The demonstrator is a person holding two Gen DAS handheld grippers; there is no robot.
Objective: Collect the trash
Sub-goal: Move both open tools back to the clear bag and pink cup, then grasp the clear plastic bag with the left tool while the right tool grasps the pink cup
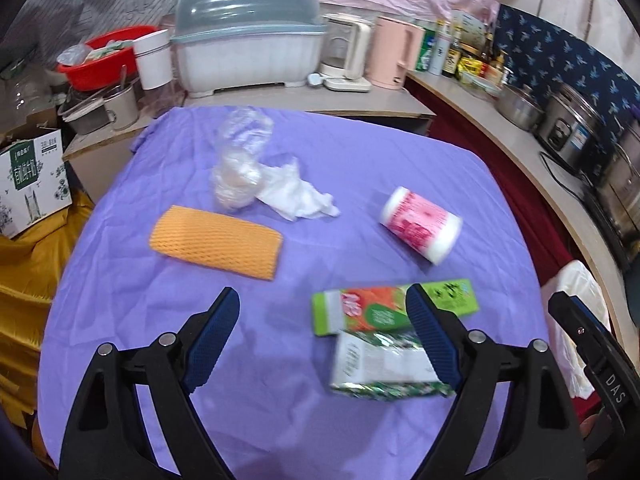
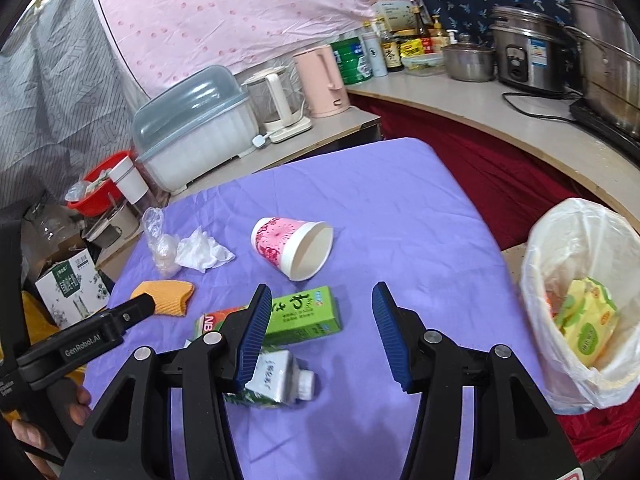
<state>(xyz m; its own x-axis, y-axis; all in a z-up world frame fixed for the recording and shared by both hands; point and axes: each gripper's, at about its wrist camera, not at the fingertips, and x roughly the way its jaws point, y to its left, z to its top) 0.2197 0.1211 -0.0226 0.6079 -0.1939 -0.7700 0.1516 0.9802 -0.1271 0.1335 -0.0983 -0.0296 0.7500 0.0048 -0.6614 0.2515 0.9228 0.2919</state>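
Trash lies on a purple cloth (image 1: 360, 168) (image 2: 380, 200): an orange foam net (image 1: 216, 242) (image 2: 170, 296), a clear plastic bag (image 1: 240, 160) (image 2: 160, 244), a white tissue (image 1: 296, 194) (image 2: 202, 254), a pink paper cup on its side (image 1: 420, 228) (image 2: 292, 252), a green box (image 1: 384, 310) (image 2: 304, 316) and a crushed carton (image 1: 384, 368) (image 2: 280, 380). My left gripper (image 1: 324, 316) is open and empty, above the cloth just left of the box. My right gripper (image 2: 320, 308) is open and empty, above the box and carton. A white-lined bin (image 2: 580, 300) with wrappers inside stands at the right.
A counter (image 1: 304, 100) behind the cloth holds a dish box (image 1: 248, 40), kettles (image 1: 394, 52) and a red basin (image 1: 104, 56). Bottles and steel pots (image 2: 528, 48) line the right counter. A cardboard box (image 1: 32, 184) stands at the left.
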